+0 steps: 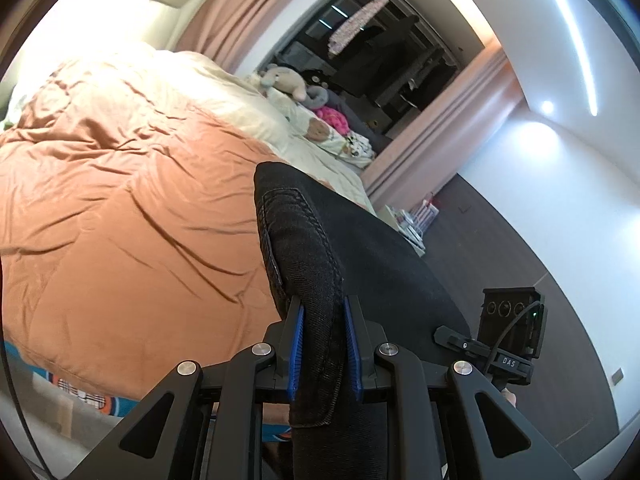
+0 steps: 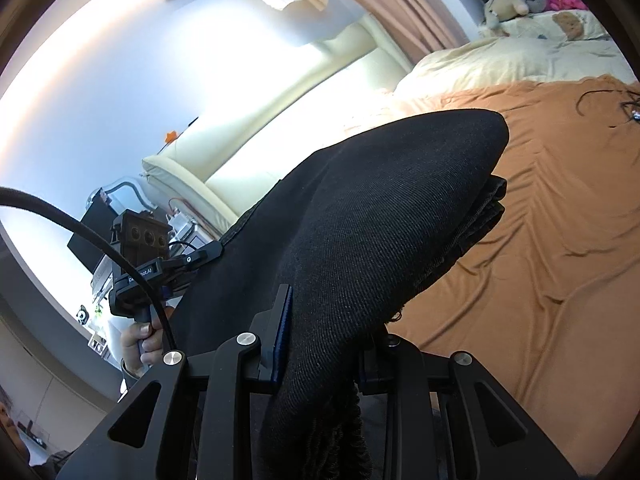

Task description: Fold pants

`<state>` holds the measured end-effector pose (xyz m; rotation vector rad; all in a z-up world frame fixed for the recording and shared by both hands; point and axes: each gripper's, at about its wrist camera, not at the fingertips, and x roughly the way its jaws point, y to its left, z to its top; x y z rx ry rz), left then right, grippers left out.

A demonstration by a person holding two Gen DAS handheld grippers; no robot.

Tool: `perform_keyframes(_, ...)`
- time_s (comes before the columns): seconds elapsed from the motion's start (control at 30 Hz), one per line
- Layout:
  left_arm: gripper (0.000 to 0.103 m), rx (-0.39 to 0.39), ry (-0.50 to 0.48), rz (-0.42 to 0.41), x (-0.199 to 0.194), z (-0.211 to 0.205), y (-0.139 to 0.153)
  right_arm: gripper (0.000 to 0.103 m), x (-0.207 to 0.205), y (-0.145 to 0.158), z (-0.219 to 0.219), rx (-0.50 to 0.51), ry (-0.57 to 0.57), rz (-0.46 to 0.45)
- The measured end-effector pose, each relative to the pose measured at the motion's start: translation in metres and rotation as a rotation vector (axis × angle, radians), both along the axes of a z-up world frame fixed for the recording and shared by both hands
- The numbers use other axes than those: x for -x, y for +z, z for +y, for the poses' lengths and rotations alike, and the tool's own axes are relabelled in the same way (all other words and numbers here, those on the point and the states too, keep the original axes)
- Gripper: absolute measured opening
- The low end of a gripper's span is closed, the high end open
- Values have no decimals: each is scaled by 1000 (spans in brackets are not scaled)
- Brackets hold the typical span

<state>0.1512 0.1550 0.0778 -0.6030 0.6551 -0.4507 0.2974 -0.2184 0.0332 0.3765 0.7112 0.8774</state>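
- The left gripper [image 1: 323, 350] pinches a thick fold of the black pants [image 1: 308, 280], its two blue pads [image 1: 297, 354] pressed flat against either side of the cloth.
- In the left wrist view the pants run up from the jaws toward twelve o'clock, showing a stitched seam and a pocket edge, then spread away toward three o'clock.
- The right gripper [image 2: 320, 344] is also clamped on the pants [image 2: 360, 220]; one blue pad shows at the cloth's nine o'clock side, the other is hidden under the fabric.
- In the right wrist view the pants hang lifted clear of the bed [image 2: 540, 240], bulging toward one o'clock with layered edges stacked at their three o'clock side.
- The orange blanket [image 1: 120, 220] covers the bed, wrinkled, with a cream blanket [image 1: 192, 84] beyond it at twelve o'clock.
- Stuffed toys [image 1: 286, 80] lie at the far end of the bed, near a pink curtain [image 1: 240, 8].
- A person's hand [image 2: 142, 340] grips the handle of the left gripper, seen at nine o'clock in the right wrist view.
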Motion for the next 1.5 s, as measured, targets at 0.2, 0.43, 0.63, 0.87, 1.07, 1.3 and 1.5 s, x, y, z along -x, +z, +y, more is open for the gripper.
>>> perform_keyframes(0.2,19,5,66,22,-12,34,-15,23,-36,-12,32,13,38,11)
perform_keyframes(0.43,19,0,94,59,-32,72,-43,23,-82,-27,69,46,79,26)
perform_keyframes(0.63,19,7,120,90,-44,113,-68,23,-116,-38,116,68,112,39)
perform_keyframes(0.87,19,-1,173,121,-53,161,-94,23,-151,-54,179,105,151,52)
perform_keyframes(1.07,18,1,213,148,-63,206,-119,23,-179,-68,232,127,183,72)
perform_keyframes(1.3,18,-19,232,156,-81,261,-135,23,-208,-78,298,144,217,77)
perform_keyframes(1.5,17,-69,238,161,-103,311,-131,23,-240,-85,354,122,229,73)
